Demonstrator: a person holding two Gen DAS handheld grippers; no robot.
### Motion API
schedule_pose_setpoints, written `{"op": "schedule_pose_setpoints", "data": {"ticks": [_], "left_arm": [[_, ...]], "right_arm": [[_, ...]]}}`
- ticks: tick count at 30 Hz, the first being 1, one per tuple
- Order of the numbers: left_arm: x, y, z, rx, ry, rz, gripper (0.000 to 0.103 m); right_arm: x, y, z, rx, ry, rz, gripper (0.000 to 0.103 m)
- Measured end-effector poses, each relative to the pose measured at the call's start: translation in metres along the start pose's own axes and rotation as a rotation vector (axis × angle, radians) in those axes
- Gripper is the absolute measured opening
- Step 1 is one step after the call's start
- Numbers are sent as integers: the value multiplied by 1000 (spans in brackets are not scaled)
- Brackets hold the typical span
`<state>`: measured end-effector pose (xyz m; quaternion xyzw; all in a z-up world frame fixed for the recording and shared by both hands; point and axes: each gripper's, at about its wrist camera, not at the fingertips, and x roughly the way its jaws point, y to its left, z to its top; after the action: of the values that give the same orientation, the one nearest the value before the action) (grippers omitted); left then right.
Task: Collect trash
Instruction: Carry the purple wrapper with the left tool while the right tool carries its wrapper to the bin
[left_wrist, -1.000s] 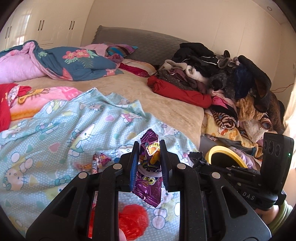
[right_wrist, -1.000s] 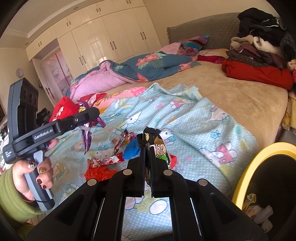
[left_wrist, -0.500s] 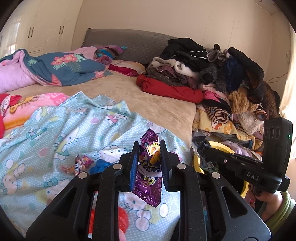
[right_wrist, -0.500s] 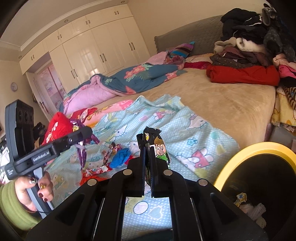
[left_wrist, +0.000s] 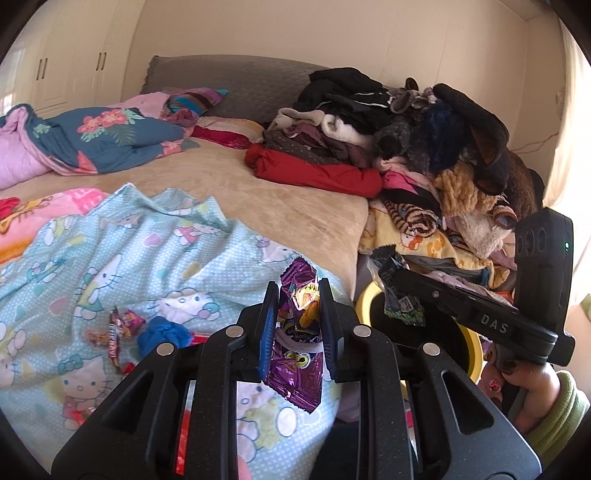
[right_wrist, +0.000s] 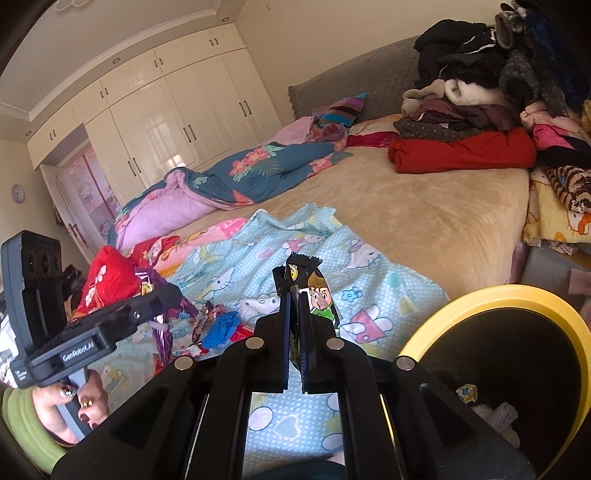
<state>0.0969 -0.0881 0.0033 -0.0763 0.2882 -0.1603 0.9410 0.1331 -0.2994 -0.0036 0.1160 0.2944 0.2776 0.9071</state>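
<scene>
Clamping a purple wrapper (left_wrist: 297, 339), left claw (left_wrist: 295, 314); right claw (right_wrist: 293, 314) pinches a dark wrapper (right_wrist: 314, 295).

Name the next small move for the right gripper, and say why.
Probably carry the right gripper a little further right, over the yellow-rimmed bin, then open. It is shut on a cartoon wrapper, which hangs above the blue bedsheet, short of the rim beside it.

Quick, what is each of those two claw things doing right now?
Left gripper: closed on a purple snack wrapper.
Right gripper: closed on a dark cartoon-print wrapper.
</scene>
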Motion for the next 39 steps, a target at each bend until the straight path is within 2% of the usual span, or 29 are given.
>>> {"op": "schedule_pose_setpoints", "data": {"ticks": [21,39], "left_arm": [[28,-66,-12,99,44,-122,16],[62,-112,-29,170,100,-199,16]], "right_arm": [[-37,-53,2,75,-65,-182,5],[-57,-95,0,181,-81,-263,5]]}}
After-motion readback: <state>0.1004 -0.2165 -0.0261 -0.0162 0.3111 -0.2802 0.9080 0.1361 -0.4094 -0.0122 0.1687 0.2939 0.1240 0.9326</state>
